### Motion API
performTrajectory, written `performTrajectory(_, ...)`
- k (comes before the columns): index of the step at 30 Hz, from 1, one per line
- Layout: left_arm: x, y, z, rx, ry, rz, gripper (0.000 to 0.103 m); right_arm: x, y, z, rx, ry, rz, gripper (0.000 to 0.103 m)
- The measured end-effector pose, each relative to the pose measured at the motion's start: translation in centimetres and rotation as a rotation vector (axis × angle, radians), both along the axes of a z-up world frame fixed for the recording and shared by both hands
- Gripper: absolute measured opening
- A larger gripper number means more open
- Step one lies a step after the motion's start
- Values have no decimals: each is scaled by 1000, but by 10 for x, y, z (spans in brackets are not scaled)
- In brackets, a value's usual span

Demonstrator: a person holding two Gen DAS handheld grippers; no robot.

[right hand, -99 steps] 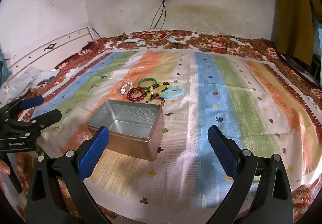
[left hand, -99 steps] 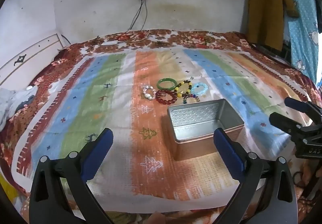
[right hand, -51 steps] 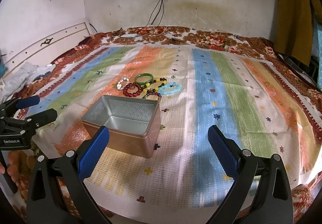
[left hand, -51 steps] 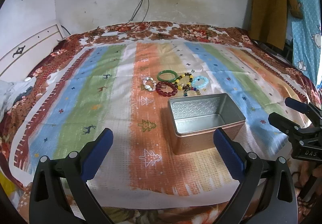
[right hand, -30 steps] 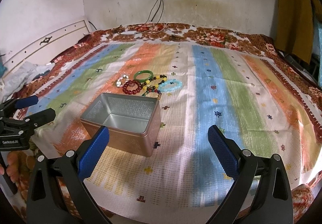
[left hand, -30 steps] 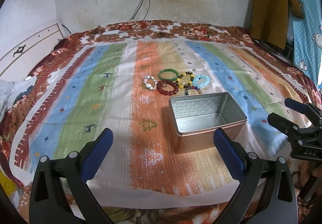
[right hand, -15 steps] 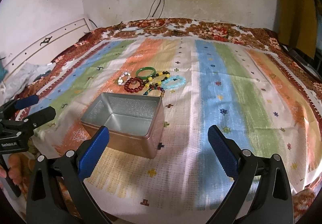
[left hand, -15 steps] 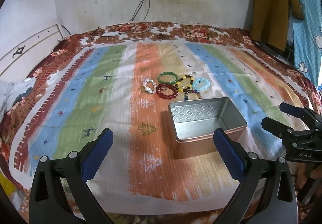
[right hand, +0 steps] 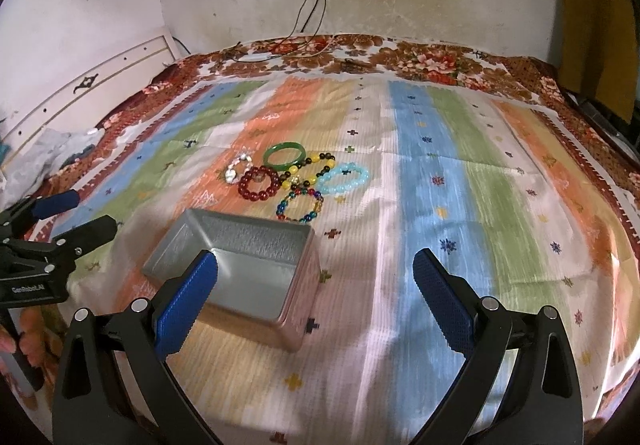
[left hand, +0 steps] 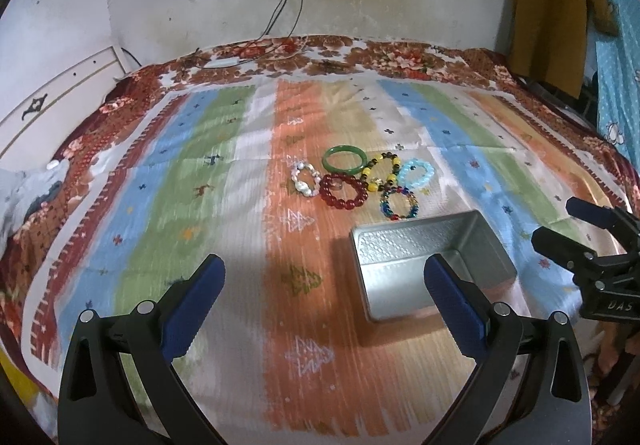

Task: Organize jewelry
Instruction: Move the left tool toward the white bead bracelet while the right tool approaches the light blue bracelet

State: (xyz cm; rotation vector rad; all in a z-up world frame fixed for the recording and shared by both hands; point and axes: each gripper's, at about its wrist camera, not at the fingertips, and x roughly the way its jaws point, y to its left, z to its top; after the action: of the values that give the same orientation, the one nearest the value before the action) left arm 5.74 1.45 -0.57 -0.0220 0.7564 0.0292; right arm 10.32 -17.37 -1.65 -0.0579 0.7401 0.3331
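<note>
While both tools (left hand: pixel 324 299) (right hand: pixel 315 287) gape, six bracelets (left hand: pixel 343 191) lie beside one tin (left hand: pixel 430 265).

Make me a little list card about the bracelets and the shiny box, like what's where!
Surface: striped bedspread
Box: open metal tin, nothing inside
Bracelets: six, clustered on the spread just beyond the tin, none in it yet
Colours: green bangle, dark red beads, pale blue beads, white beads, yellow-and-dark beads, multicolour beads
Left gripper: open, holding nothing
Right gripper: open, holding nothing
</note>
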Motion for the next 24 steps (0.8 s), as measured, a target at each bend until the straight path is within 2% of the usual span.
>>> performTrajectory(12,42,5,-4,-3,51,-7,97,36,1,1,1,19,6,99)
performTrajectory(24,85,27,-10,-24,98,35,97,74,2,-6,-18,63,4,99)
